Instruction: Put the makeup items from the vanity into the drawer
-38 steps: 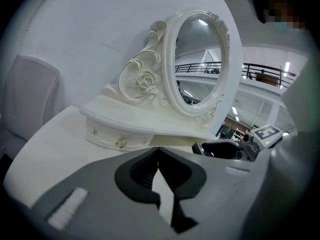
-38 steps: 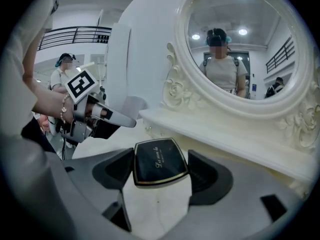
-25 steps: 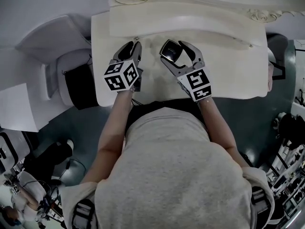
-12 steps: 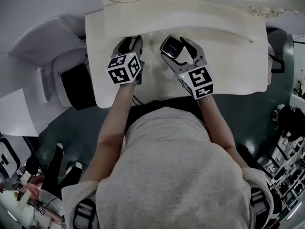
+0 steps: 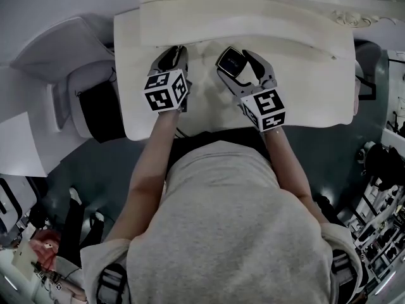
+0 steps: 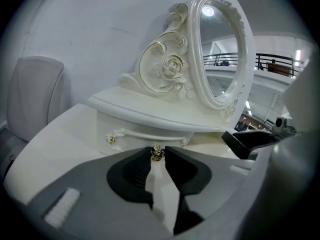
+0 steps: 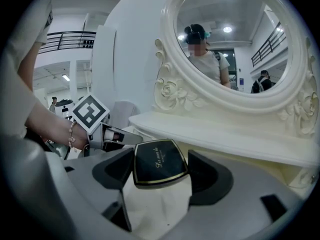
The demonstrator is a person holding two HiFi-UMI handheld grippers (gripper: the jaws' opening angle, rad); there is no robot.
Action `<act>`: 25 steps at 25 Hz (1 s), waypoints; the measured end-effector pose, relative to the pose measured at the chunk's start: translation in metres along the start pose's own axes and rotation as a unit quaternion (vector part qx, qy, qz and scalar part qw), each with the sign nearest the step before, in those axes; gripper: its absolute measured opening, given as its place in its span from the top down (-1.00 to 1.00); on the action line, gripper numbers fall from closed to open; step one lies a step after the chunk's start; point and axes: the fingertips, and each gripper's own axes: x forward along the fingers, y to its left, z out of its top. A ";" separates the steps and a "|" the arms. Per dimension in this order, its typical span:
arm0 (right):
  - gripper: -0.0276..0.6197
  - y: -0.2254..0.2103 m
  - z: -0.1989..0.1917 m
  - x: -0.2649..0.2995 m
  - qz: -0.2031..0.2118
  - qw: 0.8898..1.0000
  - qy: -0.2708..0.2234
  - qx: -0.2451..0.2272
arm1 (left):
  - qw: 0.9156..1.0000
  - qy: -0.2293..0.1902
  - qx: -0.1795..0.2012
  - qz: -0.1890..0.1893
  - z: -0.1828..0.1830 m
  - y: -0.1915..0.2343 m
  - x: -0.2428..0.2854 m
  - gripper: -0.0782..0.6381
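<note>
My left gripper (image 6: 157,156) points at the front of the vanity's small drawer (image 6: 142,126). Its jaws have just been closing, and its fingertips now pinch the little gold drawer knob (image 6: 157,153). In the head view the left gripper (image 5: 174,53) reaches the base of the vanity's raised back part. My right gripper (image 7: 159,170) is shut on a black square compact (image 7: 159,162) with a gold rim. It holds the compact level just above the tabletop. Seen from the head view, the compact (image 5: 230,61) lies between the right gripper's fingers, to the right of the left gripper.
The cream vanity top (image 5: 310,90) stretches right of both grippers. A carved oval mirror (image 7: 235,39) and a narrow shelf (image 7: 225,134) stand behind it. A white chair (image 5: 85,84) sits left of the vanity. The person's torso fills the near side.
Both grippers stay almost where they were, the left one a touch closer to the drawer front. The compact is still in the right gripper.
</note>
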 end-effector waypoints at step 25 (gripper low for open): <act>-0.15 0.025 0.015 0.008 0.084 0.996 0.000 -0.032 | 1.000 0.004 -0.007 0.007 -0.035 -0.016 -0.038 0.51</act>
